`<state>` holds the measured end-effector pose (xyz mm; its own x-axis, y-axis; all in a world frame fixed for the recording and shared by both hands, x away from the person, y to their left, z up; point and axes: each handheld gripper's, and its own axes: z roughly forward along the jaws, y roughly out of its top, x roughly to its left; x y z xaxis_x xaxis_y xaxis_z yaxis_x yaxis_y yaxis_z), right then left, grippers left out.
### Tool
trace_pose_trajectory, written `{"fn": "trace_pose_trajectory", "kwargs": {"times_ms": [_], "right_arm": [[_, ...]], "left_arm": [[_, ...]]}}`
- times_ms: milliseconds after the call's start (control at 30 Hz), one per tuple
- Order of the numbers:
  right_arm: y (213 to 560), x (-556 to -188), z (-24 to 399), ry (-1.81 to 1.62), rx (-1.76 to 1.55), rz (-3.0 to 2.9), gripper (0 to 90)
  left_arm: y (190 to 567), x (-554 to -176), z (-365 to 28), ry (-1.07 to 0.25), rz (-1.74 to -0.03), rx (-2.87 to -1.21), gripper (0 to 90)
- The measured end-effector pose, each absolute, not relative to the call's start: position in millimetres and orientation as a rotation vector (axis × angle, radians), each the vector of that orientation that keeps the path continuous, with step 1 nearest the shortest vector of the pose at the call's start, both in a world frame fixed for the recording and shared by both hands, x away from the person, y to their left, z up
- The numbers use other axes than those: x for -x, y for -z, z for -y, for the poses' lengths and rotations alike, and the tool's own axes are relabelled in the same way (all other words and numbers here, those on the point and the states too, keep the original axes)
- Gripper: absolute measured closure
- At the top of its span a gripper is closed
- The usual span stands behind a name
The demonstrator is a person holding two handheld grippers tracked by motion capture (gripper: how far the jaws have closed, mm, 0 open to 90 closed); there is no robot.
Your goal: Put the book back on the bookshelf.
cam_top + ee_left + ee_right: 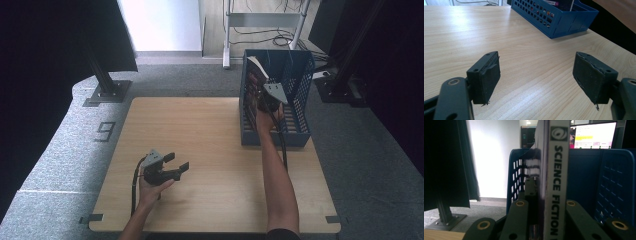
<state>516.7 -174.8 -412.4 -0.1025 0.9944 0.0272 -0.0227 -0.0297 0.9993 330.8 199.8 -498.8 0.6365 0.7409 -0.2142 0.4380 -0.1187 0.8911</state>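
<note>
The tabletop (210, 150) is bare wood over most of its span, with wide open room across the left and centre. A blue rack (295, 95) stands at the far right corner, its base close to the right and far edges. Grey floor surrounds the tabletop; black stand feet sit on it at far left and far right.

The left gripper (175, 164) rests low over the near-left part of the tabletop, well apart from the rack, held in the left hand (150, 187). The right gripper (265, 90) is up at the rack's open front, the right hand (265, 112) and forearm reaching across the right side.

The high view shows the layout and a book (255, 67) upright in the rack's left compartment, its top above the rim. The right gripper view adds the book's (556, 182) white spine, lettered "SCIENCE FICTION", standing vertical against the rack's (614, 185) blue wall. The left gripper view adds the rack's (554, 20) perforated side seen low across bare wood.

Left fingers (486, 75): spread wide, nothing between them, touching nothing. Right fingers (574, 217): closed tight on the book, one on each side of it.
</note>
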Motion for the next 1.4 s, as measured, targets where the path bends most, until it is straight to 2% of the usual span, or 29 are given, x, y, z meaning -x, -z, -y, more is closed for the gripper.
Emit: {"fn": "trace_pose_trajectory", "kwargs": {"times_ms": [467,867,933,1067,1400], "right_arm": [[416,-487,179,-1.304,-1.178,-1.340,77.5],[424,-493,182,-1.241,-1.198,-1.432,70.9],[427,-496,183,-1.217,-1.213,-1.429,71.8],[427,-498,186,-1.188,-1.234,-1.424,80.4],[428,-499,193,-1.230,-1.265,-1.371,81.2]], "left_arm": [[497,-329,-199,-0.341,-0.956,-1.753,21.8],[497,-330,-201,-0.344,-0.962,-1.749,21.7],[497,-330,-201,-0.346,-0.960,-1.748,21.7],[496,-330,-205,-0.345,-0.964,-1.738,21.6],[495,-331,-208,-0.358,-0.969,-1.731,21.7]]}}
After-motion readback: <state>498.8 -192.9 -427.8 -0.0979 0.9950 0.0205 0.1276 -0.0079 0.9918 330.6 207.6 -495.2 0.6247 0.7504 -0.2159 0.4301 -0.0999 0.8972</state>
